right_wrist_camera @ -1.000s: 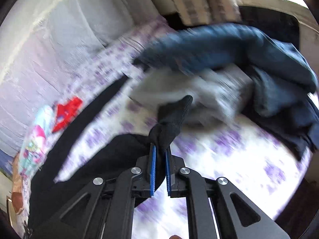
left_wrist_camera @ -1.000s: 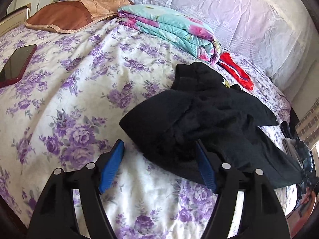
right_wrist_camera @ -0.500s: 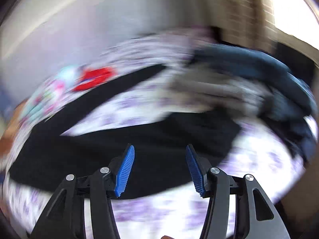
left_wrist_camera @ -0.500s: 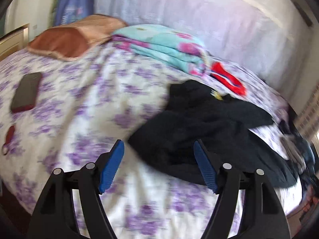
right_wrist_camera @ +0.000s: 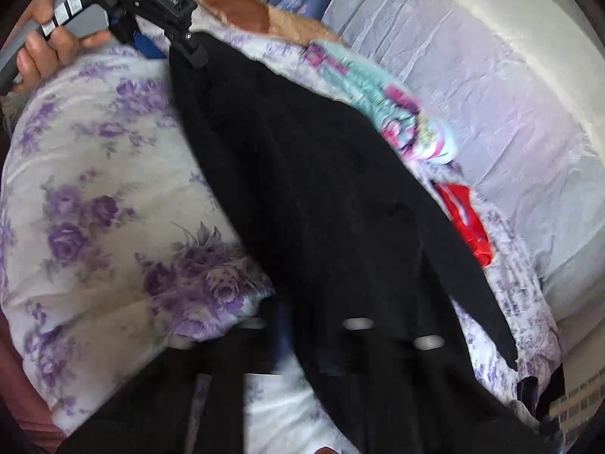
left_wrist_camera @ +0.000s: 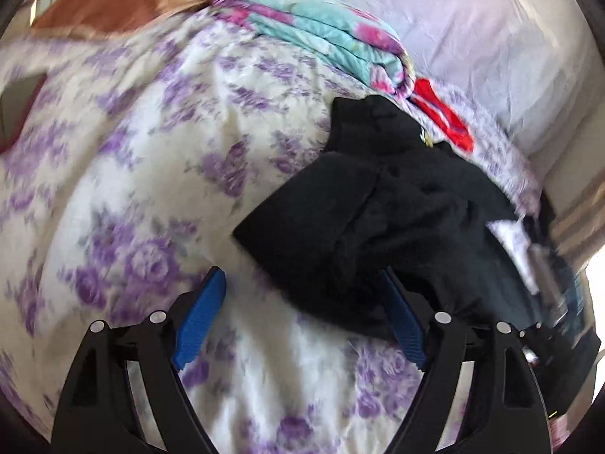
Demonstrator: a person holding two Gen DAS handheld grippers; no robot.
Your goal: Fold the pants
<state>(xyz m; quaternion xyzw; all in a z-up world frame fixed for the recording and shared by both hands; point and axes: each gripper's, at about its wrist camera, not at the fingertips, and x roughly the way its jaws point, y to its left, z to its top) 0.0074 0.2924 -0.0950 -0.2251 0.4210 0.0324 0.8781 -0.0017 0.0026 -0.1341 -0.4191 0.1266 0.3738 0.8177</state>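
Observation:
Black pants (left_wrist_camera: 397, 208) lie crumpled on the purple-flowered bedsheet (left_wrist_camera: 151, 151). My left gripper (left_wrist_camera: 302, 310) is open at their near corner. Its right pad (left_wrist_camera: 401, 321) is against the fabric and its left pad (left_wrist_camera: 200, 317) is over bare sheet. In the right wrist view the pants (right_wrist_camera: 321, 189) stretch from the left gripper (right_wrist_camera: 170, 51), held by a hand (right_wrist_camera: 49, 34), down to my right gripper (right_wrist_camera: 302, 291). The right gripper is shut at the pants' near edge, with dark fabric running into its jaws. Blur hides the pads.
A folded teal floral blanket (left_wrist_camera: 321, 34) and a red item (left_wrist_camera: 442, 113) lie behind the pants. A brown pillow (left_wrist_camera: 124, 3) sits at the back left, a phone (left_wrist_camera: 19, 106) at the left edge. More clothes (left_wrist_camera: 548, 265) are piled at the right. A pale padded headboard (right_wrist_camera: 491, 94) lines the far side.
My right gripper let go of the pant leg end, opened, swung across the bed while rolling, and is shut again at the pants' edge. The left gripper pulled back, then returned close.

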